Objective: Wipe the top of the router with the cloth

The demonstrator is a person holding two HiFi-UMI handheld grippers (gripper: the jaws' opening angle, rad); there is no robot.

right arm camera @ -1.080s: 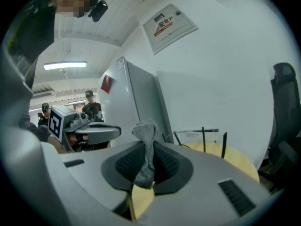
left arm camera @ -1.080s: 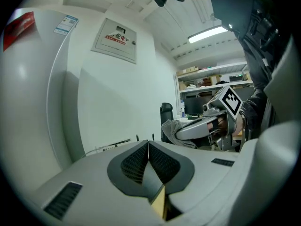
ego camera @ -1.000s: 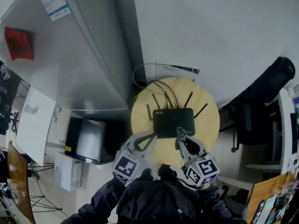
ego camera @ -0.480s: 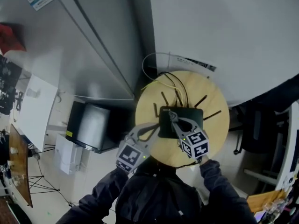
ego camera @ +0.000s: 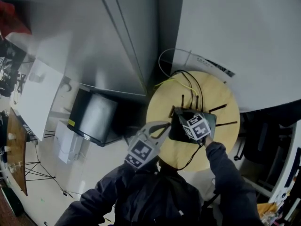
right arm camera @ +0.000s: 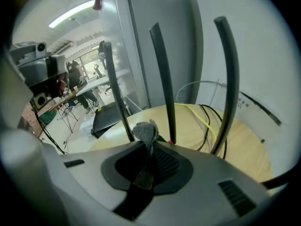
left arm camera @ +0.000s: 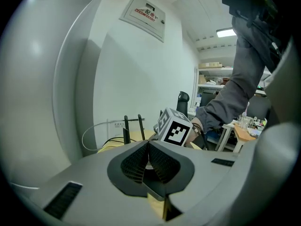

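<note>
Head view tells me the right gripper (ego camera: pixel 184 118) has moved onto the router (ego camera: pixel 177 134), fingers pinching the cloth (right arm camera: pixel 146 132), so I judge wiping starts; the left gripper (ego camera: pixel 165 124) has its fingers together, empty.

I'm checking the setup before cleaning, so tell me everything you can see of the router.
The router is a flat black box, plastic by its look, lying on a round pale wooden table. Thin black antennas rise from its far edge, and black and yellow cables leave from that side. The right gripper, shut on a grey cloth, is over its top and hides part of it. Whether the cloth touches it is unclear.
</note>
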